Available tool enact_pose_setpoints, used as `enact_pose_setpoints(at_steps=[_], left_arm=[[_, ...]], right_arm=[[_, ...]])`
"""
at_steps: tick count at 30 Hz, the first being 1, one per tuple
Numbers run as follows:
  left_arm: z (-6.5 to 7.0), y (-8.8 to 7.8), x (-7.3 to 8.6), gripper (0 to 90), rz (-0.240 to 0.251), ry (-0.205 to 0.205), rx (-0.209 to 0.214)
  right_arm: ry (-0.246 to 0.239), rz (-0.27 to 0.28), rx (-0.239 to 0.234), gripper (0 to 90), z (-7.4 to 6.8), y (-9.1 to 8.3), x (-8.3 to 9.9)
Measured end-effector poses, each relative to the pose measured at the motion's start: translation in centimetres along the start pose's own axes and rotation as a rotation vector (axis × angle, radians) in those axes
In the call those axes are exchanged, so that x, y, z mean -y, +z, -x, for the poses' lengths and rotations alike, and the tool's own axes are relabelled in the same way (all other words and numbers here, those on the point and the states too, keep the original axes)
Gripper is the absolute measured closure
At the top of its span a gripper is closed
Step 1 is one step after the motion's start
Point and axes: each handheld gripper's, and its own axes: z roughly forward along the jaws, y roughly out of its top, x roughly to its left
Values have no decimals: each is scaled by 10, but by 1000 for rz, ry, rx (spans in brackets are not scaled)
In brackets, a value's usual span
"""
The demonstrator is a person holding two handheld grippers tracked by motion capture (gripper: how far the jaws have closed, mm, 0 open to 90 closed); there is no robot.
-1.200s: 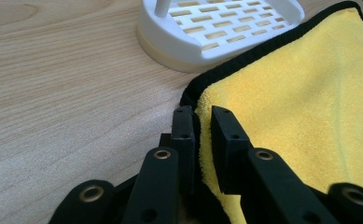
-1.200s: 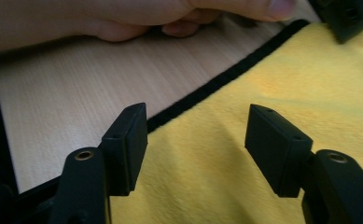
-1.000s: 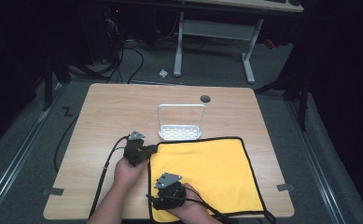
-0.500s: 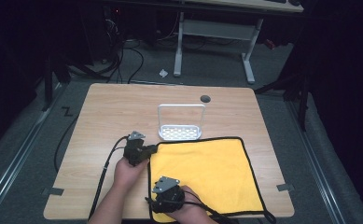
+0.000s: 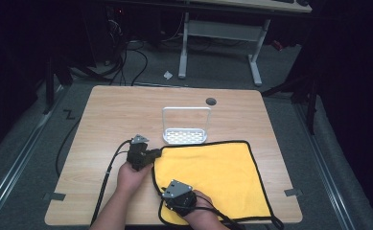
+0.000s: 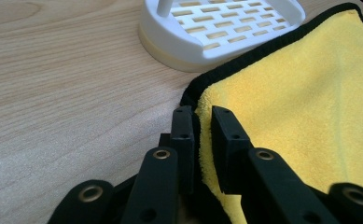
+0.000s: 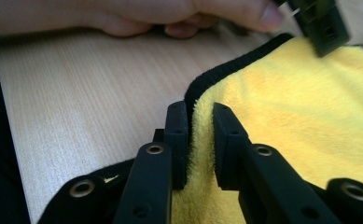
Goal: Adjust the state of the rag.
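A yellow cloth (image 5: 213, 170) with a black hem lies flat on the right half of the wooden table. My left gripper (image 5: 151, 155) is at the cloth's far left corner, and in the left gripper view its jaws pinch the cloth edge (image 6: 206, 119). My right gripper (image 5: 170, 203) is at the near left corner; its jaws have just been closing and now pinch the hemmed edge (image 7: 202, 121) between them. In the right gripper view the left hand (image 7: 137, 16) and the left gripper's black tip (image 7: 324, 23) show farther along the same edge.
A white slotted rack (image 5: 186, 136) with an upright wire handle stands just beyond the cloth's far left corner, near the left gripper (image 6: 202, 128). A round grommet hole (image 5: 211, 101) sits at the table's far edge. Cables trail off the near edge.
The right gripper has shifted slightly toward the near left corner of the cloth and sits lower over it. The left gripper and the cloth have stayed put.
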Motion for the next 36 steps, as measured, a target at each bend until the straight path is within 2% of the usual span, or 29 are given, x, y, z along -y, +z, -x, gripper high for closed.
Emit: enact_pose_setpoints(at_steps=[5, 7, 10, 13, 17, 20, 22, 28, 32, 36], left_arm=[[1, -4, 1, 817, 13, 1, -1], [-1, -8, 2, 823, 36, -25, 1], [-2, -16, 7, 827, 77, -91, 23], [-3, -26, 12, 827, 100, -106, 20], [-11, -44, 17, 827, 123, -131, 31], [-19, -58, 21, 827, 134, -143, 16], [-25, -69, 23, 827, 144, -170, 9], [-41, -103, 31, 827, 149, -192, -48], [-47, -125, 34, 827, 163, -211, -81], [-48, -134, 32, 828, 177, -214, -98]], right_arm=[[-2, 48, 18, 811, 2, -9, -2], [-10, 65, 25, 811, 2, -12, -4], [-15, 83, 27, 811, -1, -15, -7], [-26, 109, 18, 811, -7, -17, -13], [-46, 133, 3, 811, -17, -16, -26], [-60, 139, -12, 811, -26, -11, -37], [-67, 140, -23, 810, -31, -7, -44], [-96, 170, -66, 809, -52, 8, -65], [-133, 189, -90, 809, -66, 15, -80], [-127, 217, -100, 808, -67, 12, -86]])
